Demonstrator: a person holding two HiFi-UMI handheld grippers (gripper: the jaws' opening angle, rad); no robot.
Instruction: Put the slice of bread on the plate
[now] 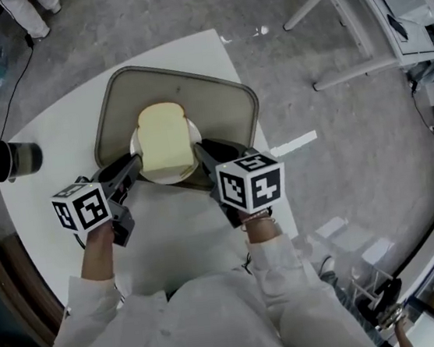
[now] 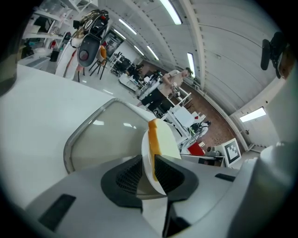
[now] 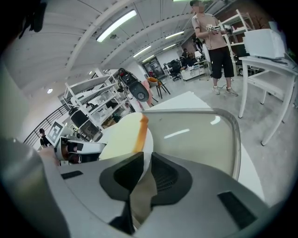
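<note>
Bread slice (image 1: 165, 138) lies on plate (image 1: 168, 177), over the tray (image 1: 216, 100)

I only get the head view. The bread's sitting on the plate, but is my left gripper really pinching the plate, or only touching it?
Observer: It is really pinching. The left gripper view shows the left gripper shut on the rim of the plate, with one jaw on each face of the rim.
Operator: What about my other one?
Observer: It is the same. In the right gripper view the right gripper is shut on the opposite rim, and the slice of bread lies on the plate just past its jaws, brown crust edge toward the camera.
</note>
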